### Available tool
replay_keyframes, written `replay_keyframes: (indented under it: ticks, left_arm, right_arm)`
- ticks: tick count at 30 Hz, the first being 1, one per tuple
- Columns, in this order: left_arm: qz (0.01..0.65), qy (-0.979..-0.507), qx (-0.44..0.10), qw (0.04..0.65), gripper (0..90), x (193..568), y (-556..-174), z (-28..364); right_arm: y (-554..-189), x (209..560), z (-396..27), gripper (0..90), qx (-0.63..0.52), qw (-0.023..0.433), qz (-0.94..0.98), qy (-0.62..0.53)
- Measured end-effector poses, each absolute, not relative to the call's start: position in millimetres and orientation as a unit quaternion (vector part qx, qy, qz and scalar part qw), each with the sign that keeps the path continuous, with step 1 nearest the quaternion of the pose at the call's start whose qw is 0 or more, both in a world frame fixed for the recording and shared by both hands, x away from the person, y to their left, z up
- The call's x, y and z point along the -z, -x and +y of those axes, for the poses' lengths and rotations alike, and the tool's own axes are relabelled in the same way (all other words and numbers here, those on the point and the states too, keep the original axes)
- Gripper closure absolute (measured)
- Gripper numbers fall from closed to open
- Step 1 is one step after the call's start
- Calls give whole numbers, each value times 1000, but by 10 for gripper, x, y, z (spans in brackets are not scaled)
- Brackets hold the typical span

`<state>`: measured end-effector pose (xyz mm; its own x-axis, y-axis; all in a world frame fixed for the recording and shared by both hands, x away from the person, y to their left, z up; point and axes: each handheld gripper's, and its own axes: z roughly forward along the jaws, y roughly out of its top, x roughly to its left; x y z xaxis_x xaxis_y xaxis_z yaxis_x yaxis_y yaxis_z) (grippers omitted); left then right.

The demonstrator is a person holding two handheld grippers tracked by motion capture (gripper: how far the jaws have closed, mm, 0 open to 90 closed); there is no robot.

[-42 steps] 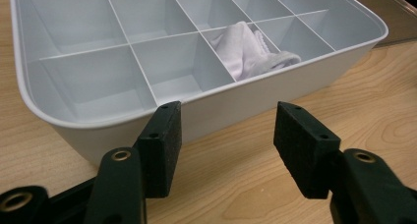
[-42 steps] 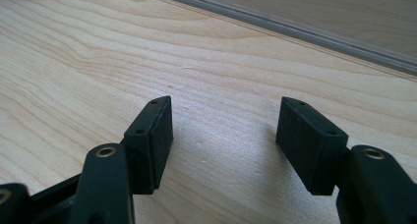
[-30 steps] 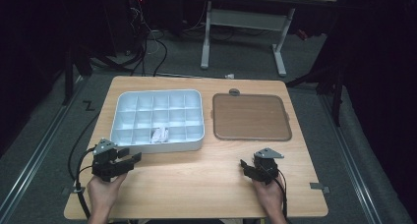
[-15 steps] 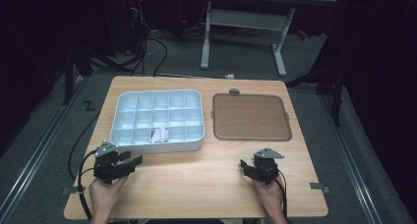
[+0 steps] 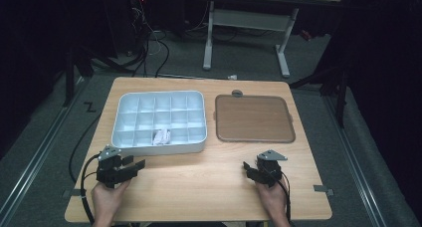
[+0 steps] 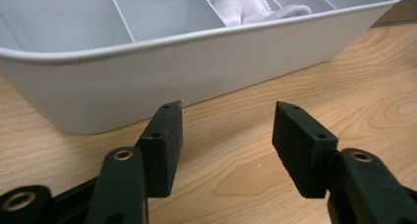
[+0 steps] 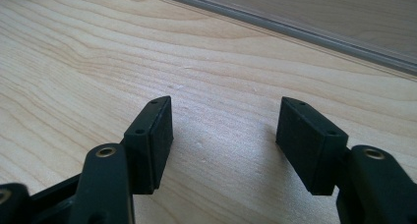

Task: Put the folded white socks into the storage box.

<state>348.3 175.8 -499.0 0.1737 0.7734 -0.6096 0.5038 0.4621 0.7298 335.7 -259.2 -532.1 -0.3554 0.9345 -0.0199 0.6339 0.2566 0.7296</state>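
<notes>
One white wad in tray, front row: prob. soft, light; pinch its top. Left gripper & right gripper near tray, both released, empty.

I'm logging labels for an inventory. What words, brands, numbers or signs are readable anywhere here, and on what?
None can be read.
The divided tray, the brown lid, the table and both hand-held grippers, left and right, carry no print.
The dark zigzag mark on the floor is not legible text.
</notes>
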Motion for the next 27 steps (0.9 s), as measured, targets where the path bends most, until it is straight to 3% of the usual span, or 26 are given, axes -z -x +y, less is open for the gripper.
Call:
replay_keyframes:
  ticks: [27]
  left_arm:
    - [643,-519,-103,554,444,5214,-3500,1614]
  right_arm:
    - [-3356,5321,-2592,392,-322,233,758,-518]
